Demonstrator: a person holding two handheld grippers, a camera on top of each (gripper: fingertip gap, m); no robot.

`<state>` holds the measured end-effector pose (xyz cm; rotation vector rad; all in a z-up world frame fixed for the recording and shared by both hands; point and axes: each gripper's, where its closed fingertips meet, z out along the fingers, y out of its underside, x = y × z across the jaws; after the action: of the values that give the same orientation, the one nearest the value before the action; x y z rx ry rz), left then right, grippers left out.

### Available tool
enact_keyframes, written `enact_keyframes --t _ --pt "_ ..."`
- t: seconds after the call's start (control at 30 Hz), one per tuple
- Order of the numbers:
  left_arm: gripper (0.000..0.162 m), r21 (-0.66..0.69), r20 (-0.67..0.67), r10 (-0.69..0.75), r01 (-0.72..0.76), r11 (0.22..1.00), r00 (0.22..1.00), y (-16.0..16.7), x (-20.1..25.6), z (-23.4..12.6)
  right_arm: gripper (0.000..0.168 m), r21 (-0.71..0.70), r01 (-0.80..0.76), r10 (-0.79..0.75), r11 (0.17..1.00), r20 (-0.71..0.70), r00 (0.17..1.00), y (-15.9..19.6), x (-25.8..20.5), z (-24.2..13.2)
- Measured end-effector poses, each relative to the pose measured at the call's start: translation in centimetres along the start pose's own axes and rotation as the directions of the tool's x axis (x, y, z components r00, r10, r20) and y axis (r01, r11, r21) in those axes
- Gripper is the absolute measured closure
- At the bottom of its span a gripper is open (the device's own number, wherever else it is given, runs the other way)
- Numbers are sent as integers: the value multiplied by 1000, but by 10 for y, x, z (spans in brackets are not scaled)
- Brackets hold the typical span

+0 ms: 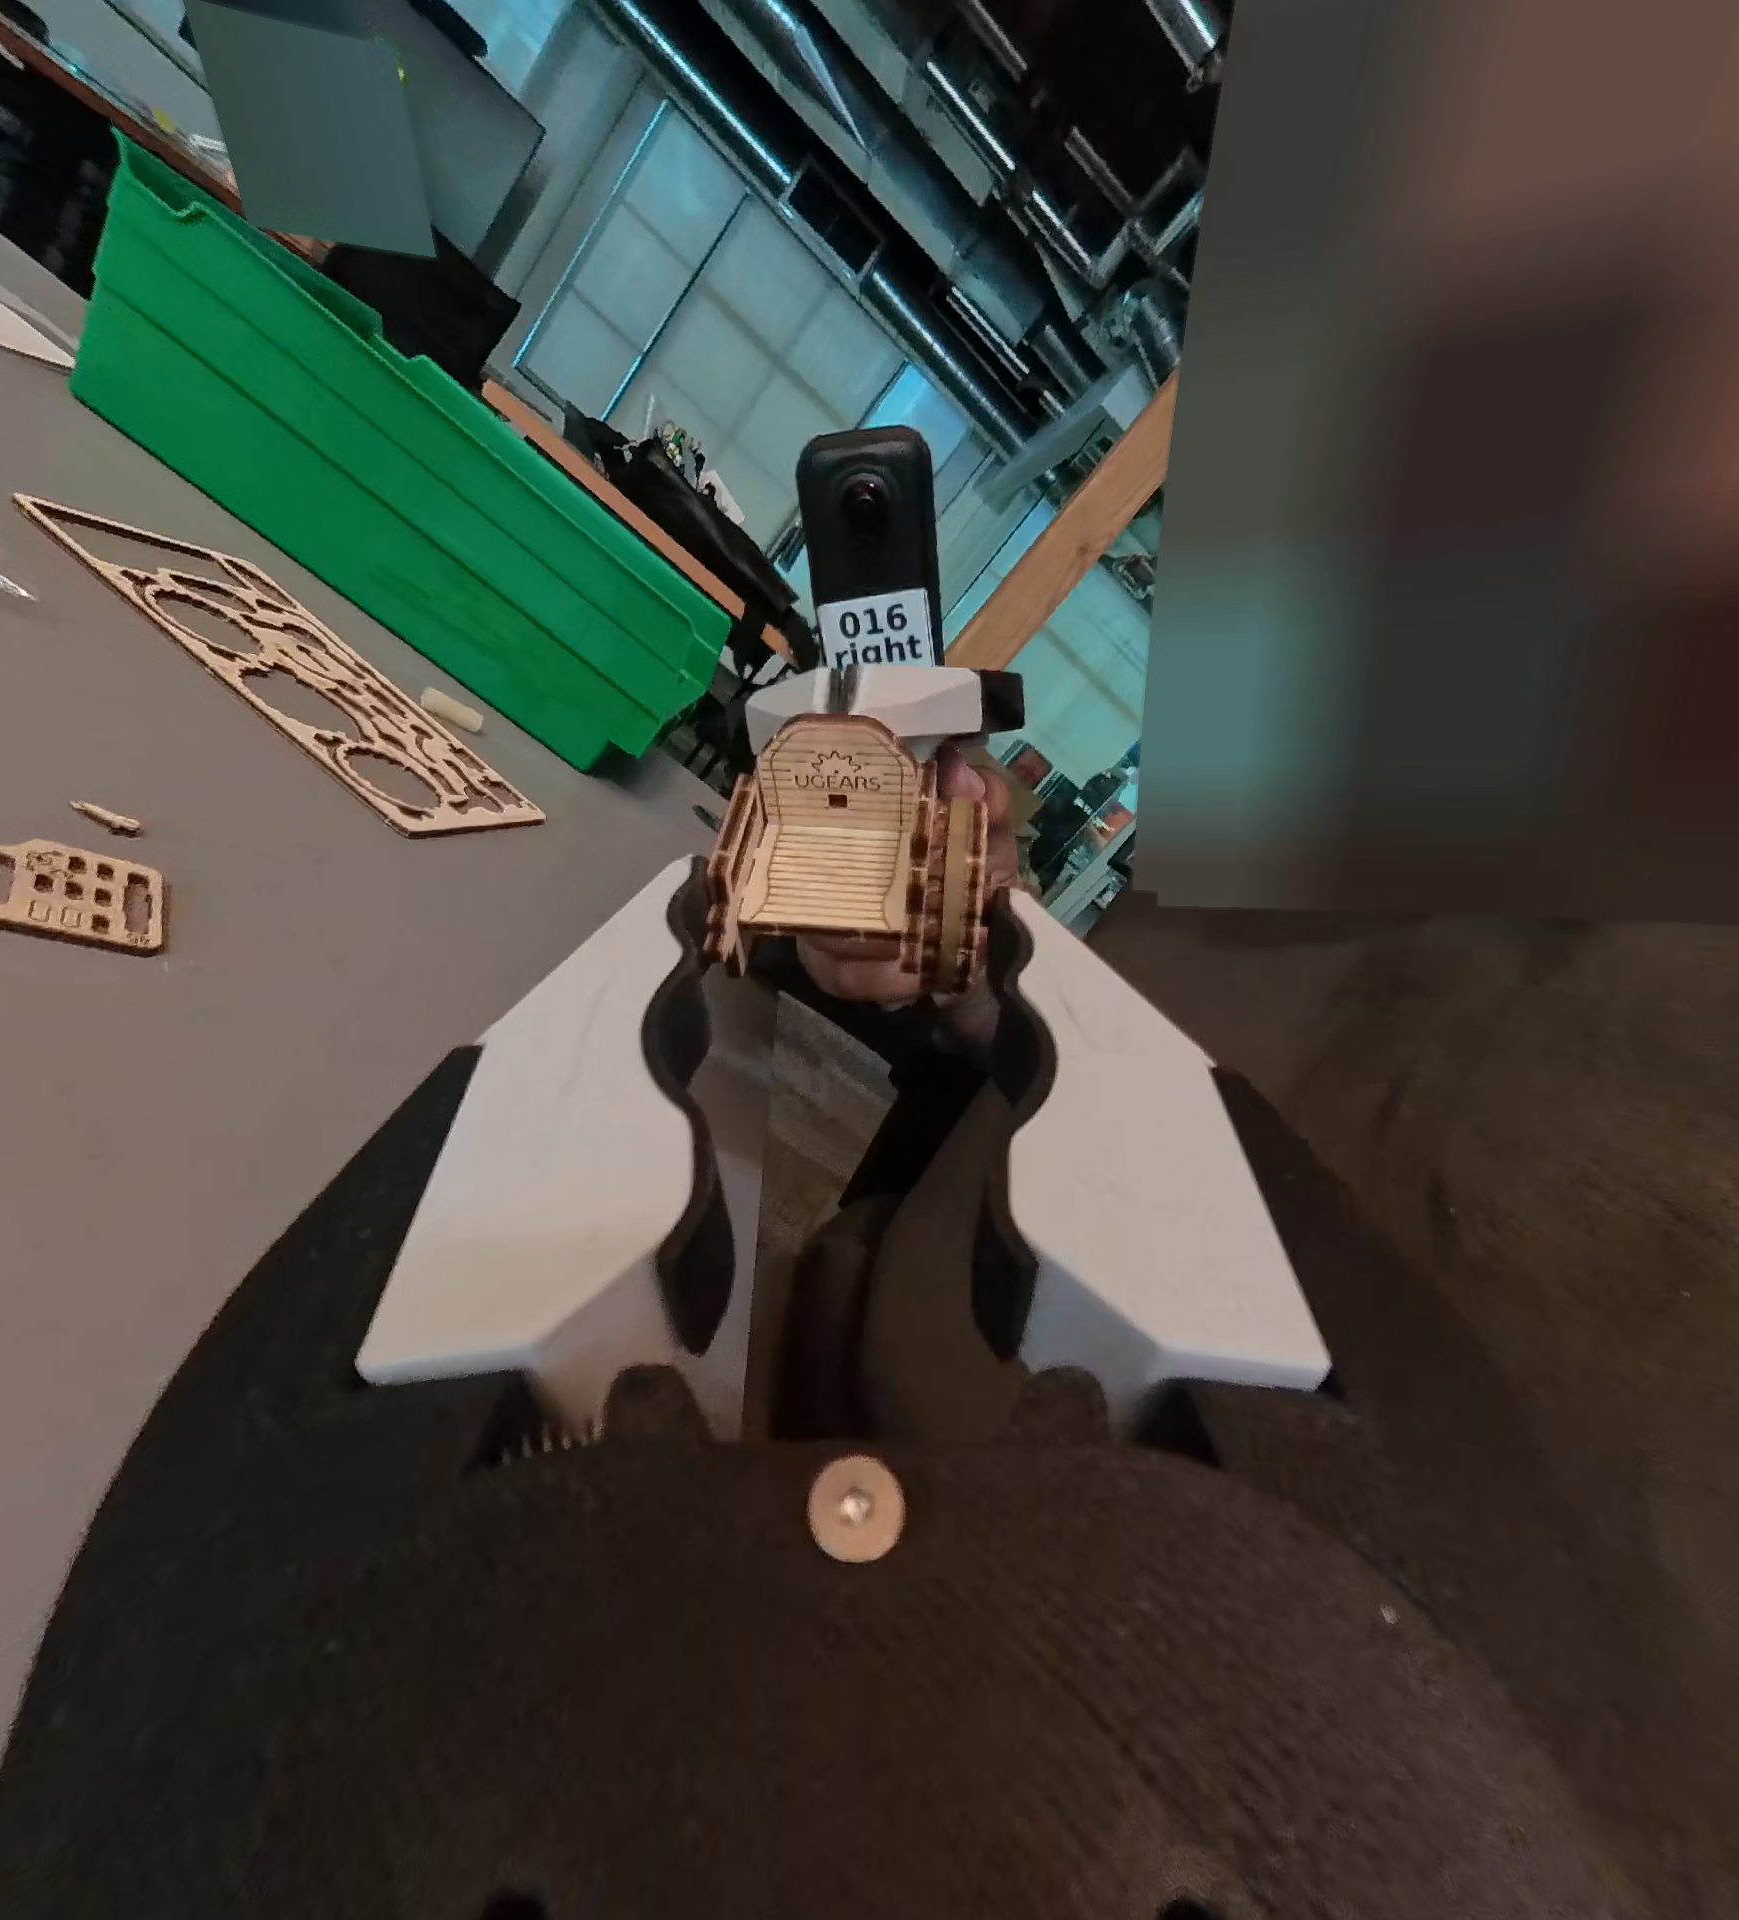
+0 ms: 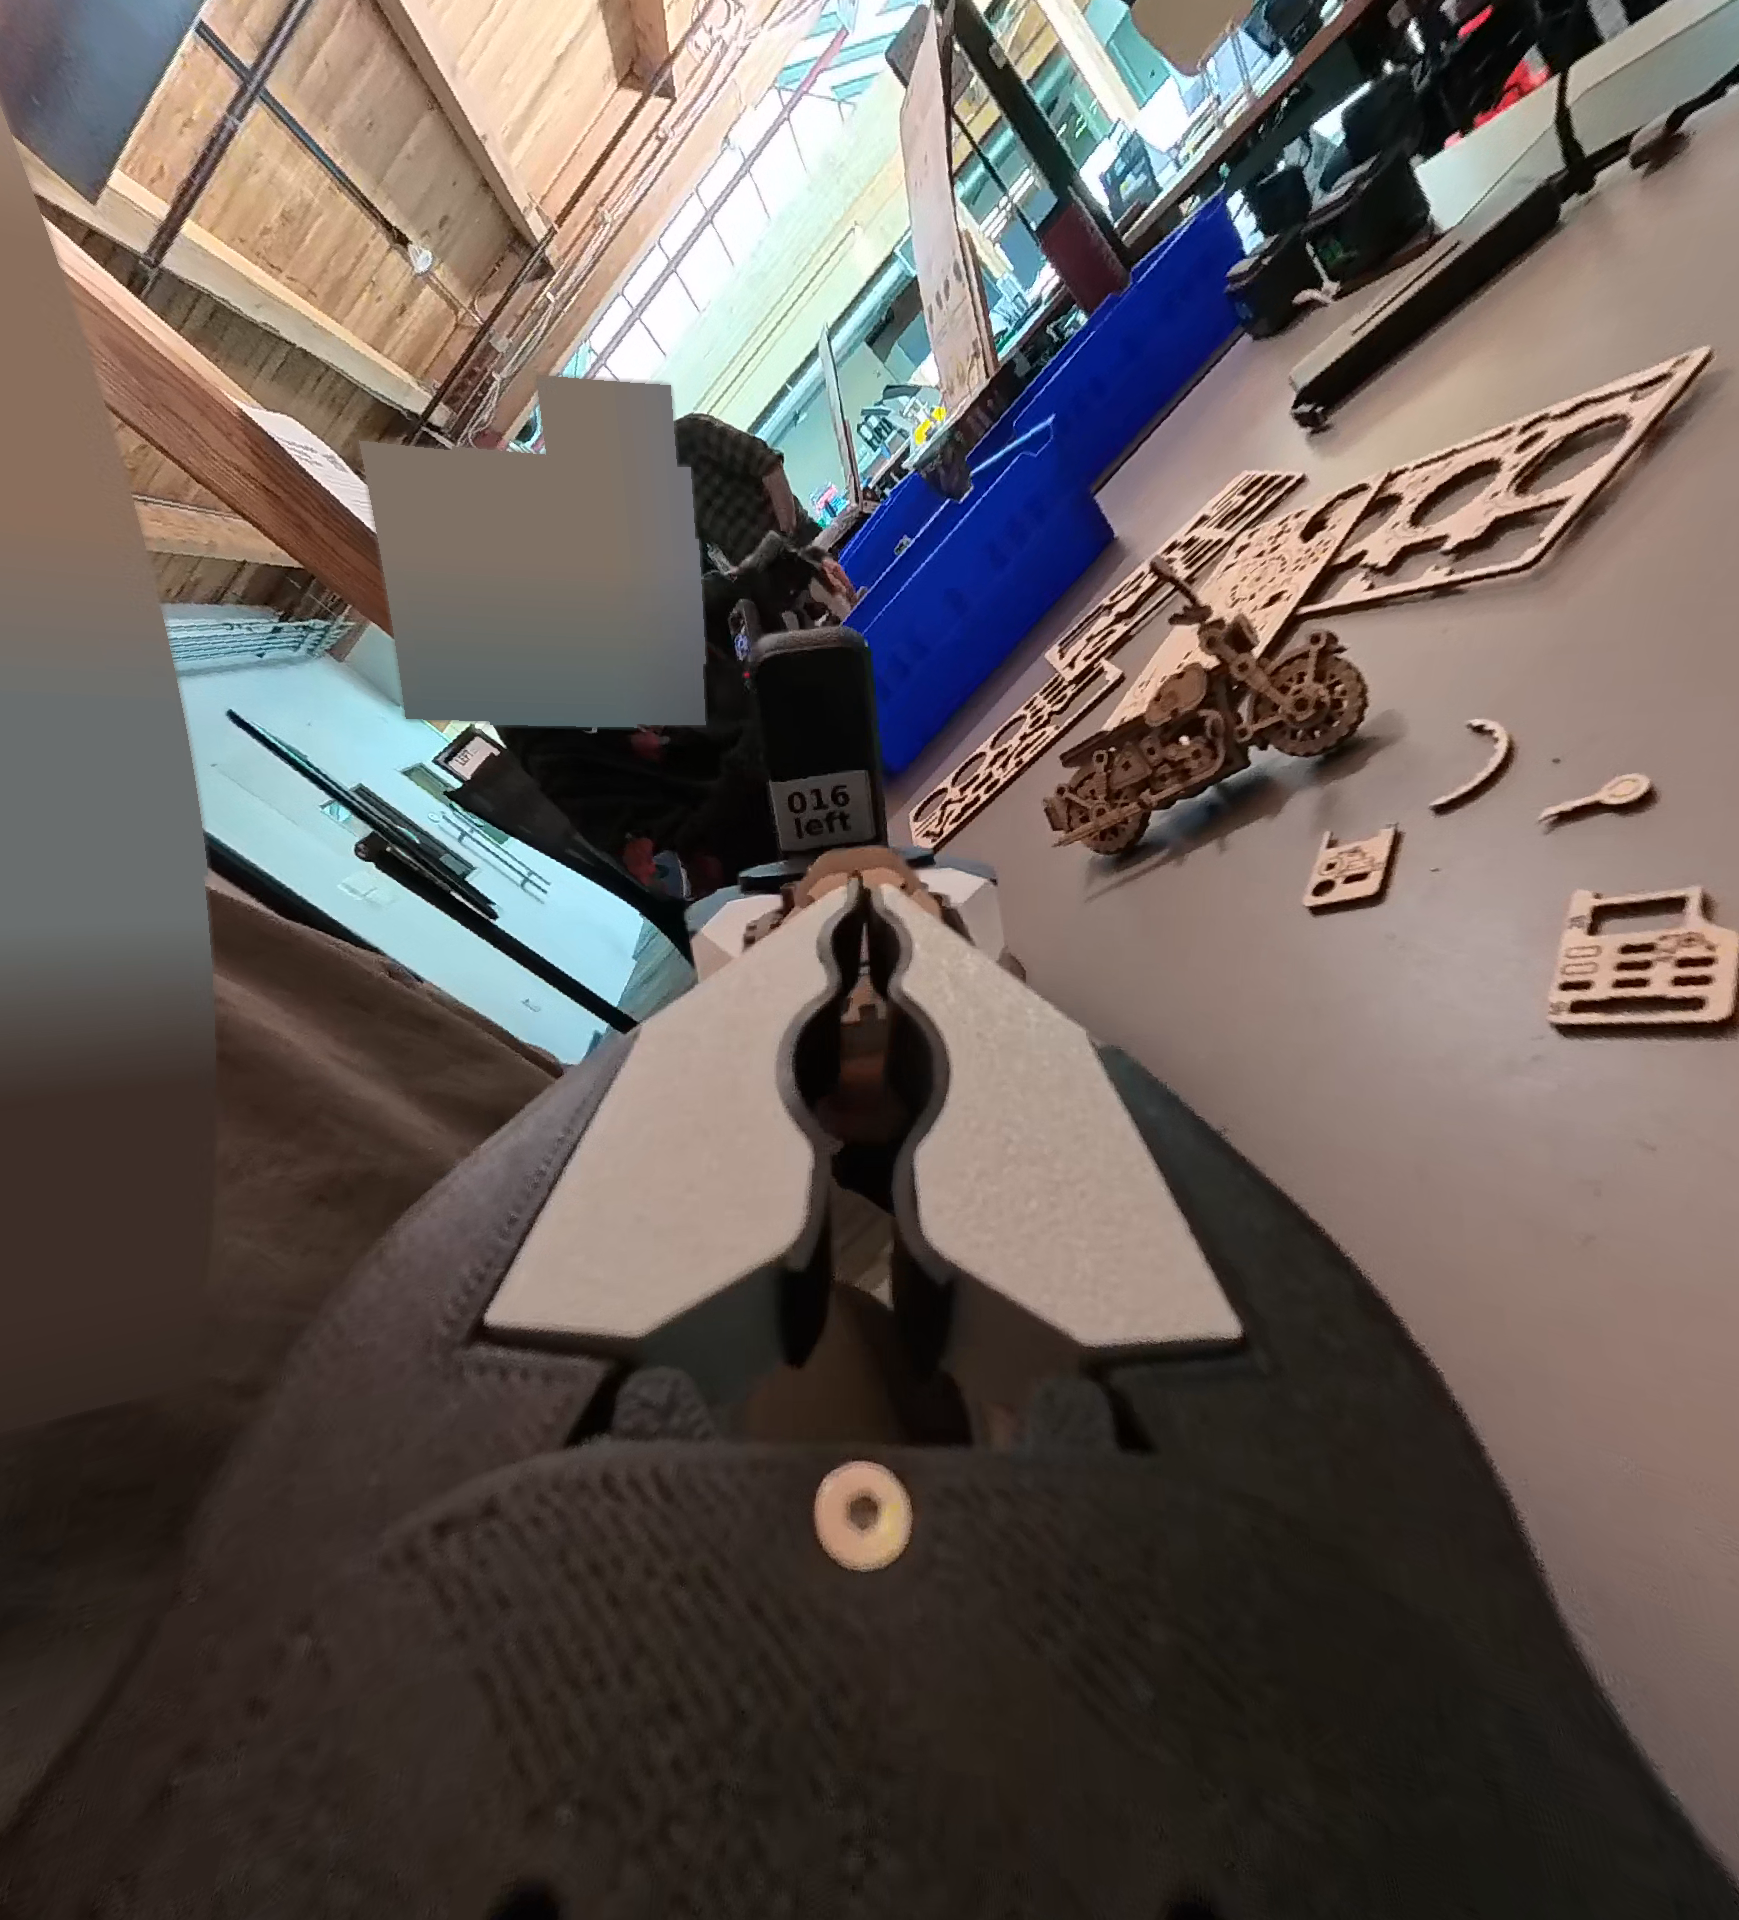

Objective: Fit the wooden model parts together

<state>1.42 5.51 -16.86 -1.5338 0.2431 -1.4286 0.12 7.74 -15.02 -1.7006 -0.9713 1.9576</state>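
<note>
A small wooden seat assembly (image 1: 829, 852) with slatted seat, arched back and a wheel on its right side is held in the air between both grippers. My left gripper (image 1: 844, 914) is shut on its two sides. My right gripper (image 1: 849, 698) faces it from beyond and pinches the top edge of the seat back. In the right wrist view my right gripper (image 2: 863, 902) has its jaws almost together on a thin wooden edge; most of the seat is hidden behind the fingers. A built wooden motorcycle (image 2: 1208, 727) stands on the grey table (image 2: 1364, 1143).
Punched-out wooden sheets (image 1: 293, 665) (image 2: 1467, 499) lie on the table, with small panels (image 1: 44, 894) (image 2: 1644, 961) and loose pieces (image 2: 1478, 764). A green bin (image 1: 377, 468) and a blue bin (image 2: 990, 561) stand at the far edge. A person sits close by. The grippers are tip to tip, or close to it. The built wooden motorcycle (image 2: 1208, 727) is about 20 centimeters from both grippers' fingertips.
</note>
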Motion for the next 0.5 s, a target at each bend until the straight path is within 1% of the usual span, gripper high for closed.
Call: enact_keyframes --t 0.13,0.23,0.3,0.4,0.5 --pt "112 59 -21 -47 48 997 999 -7 0 -2 168 19 26 -26 999 9 1000 -2 -5 0" --pt "112 102 -50 -91 96 990 995 -10 1 -1 168 48 86 -85 995 -18 996 -6 -6 -1" --pt "112 117 -69 -113 120 986 991 -11 3 -1 168 51 112 -110 992 -36 993 -7 -6 -1" --pt "112 122 -79 -134 143 982 988 -10 3 1 168 16 115 -114 993 -33 993 0 -7 3" --pt "112 128 -89 -146 157 979 985 -11 3 0 168 41 123 -121 992 -42 992 -7 -7 -1"
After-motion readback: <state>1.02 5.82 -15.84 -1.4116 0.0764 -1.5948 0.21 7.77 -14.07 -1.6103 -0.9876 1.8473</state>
